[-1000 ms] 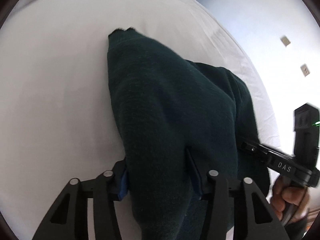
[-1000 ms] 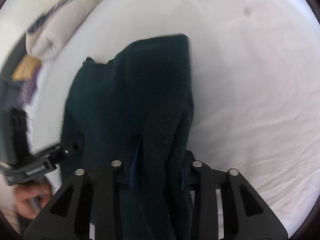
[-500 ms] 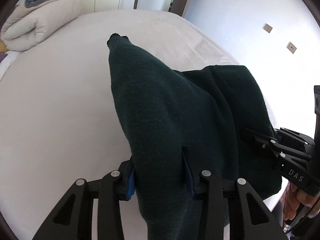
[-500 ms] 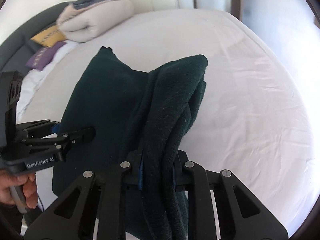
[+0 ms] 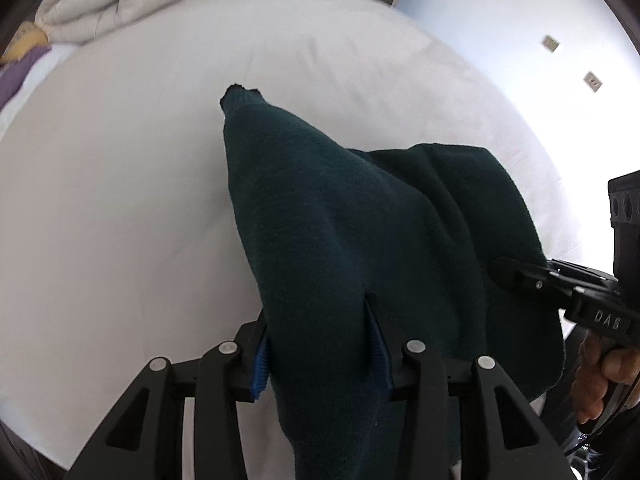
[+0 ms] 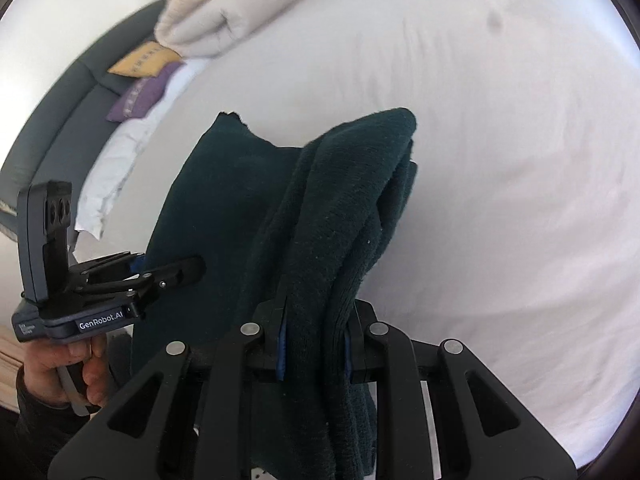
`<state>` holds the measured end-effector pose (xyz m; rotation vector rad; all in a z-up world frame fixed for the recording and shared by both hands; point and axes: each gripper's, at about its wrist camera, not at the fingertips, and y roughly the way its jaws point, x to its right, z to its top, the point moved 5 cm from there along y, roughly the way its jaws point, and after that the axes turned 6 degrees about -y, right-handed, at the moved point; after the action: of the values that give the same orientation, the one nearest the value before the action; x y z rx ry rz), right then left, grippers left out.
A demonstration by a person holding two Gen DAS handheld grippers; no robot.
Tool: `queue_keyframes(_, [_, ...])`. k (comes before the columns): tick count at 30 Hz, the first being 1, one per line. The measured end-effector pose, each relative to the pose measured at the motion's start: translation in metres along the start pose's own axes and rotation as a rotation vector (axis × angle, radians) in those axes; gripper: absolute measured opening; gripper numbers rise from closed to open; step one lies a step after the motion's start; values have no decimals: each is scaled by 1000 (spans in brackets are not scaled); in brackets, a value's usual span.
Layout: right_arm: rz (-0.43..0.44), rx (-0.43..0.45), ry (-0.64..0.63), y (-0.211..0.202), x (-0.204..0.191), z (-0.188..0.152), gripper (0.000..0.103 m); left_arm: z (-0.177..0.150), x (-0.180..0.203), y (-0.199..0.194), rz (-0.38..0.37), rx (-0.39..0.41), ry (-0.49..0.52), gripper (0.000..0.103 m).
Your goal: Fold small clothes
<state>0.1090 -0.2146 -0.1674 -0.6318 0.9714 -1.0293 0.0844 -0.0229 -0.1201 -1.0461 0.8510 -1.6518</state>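
Both hand-held grippers are clamped on the same dark green knit garment point(image 5: 360, 240), which is held up over the white bed point(image 5: 120, 200), not lying flat on it.

Left hand-held gripper point(image 5: 320, 344): blue pads pinching a thick bunch of the fabric. From there the cloth runs forward and away to a narrow end point(image 5: 240, 98), probably a cuff or corner, pointing toward the head of the bed. That is the long axis as seen from the left.

Right hand-held gripper point(image 6: 314, 344): closed on a doubled or tripled roll of the garment point(image 6: 340, 220), whose rounded fold sits ahead of the jaws. The flat panel hangs between the two grips; the left unit is visible at the left edge of the right wrist view point(image 6: 172, 276), and the right one at the right edge of the left view point(image 5: 516, 276).

So the two grips are side by side, garment spanning them, the free length extending forward over the mattress. Neither is clearly nearer; both already have it.

Judgement: next is laying it forward and down onto the sheet, far end first, then releasing. Whether the far end already touches the bed I cannot tell.

Surroundings: folded duvet point(image 6: 224, 20), yellow cushion point(image 6: 144, 58) and purple cushion point(image 6: 140, 98) at the headboard, well apart from the garment. Wall sockets point(image 5: 592, 80) on the right wall. Nothing between the garment and the open sheet.

Risk: the bunched roll on the right may land as a lump instead of a flat layer.
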Motion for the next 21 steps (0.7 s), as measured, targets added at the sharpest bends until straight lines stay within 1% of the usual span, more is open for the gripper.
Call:
queue_keyframes(1, [-11,-8,27,11,5,-11,19,-2,-4,8,-5,13,-2,51])
queue_keyframes(2, [-10,-10,40,20,13,-14,21,-2,-8,12,-26,35,-11,56])
queue_keyframes(4, [50,-2,118,38,31,-25,27,-1,-14,15,-71,48,-56,59])
queue_keyframes(5, [84,9,156,40,36,-29,28,0,-16,17,-78,58,-65,65])
queue_keyframes(6, [111,20,169,40,40,-32,29,0,-17,19,-69,68,-66,73])
queue_keyframes(7, [123,26,170,40,42,-34,30,0,-17,21,-68,75,-74,75])
queue_keyframes(9, [127,28,178,39,41,-36,38,-1,-21,21,-101,76,-112,75])
queue_keyframes(10, [115,31,188,35,43,-36,41,-2,-22,19,-102,79,-119,75])
queue_keyframes(11, [97,38,200,28,47,-37,44,-2,-21,15,-92,87,-118,75])
queue_keyframes(12, [67,63,216,17,50,-38,45,-2,-18,9,-76,104,-109,74])
queue_keyframes(14, [23,97,232,-1,59,-30,45,2,-13,1,-25,142,-77,74])
queue_keyframes(15, [-27,122,234,-15,59,-31,45,1,-9,-7,6,169,-60,73])
queue_keyframes(16, [-55,143,224,-32,61,-30,47,1,-6,-15,20,196,-51,72])
queue_keyframes(17, [-64,173,204,-48,56,-27,47,0,-2,-23,22,229,-44,73])
queue_keyframes(19, [4,211,143,-68,34,-20,47,-3,1,-29,15,256,-50,73])
queue_keyframes(21, [85,206,85,-72,7,-24,47,-16,4,-26,11,245,-48,73])
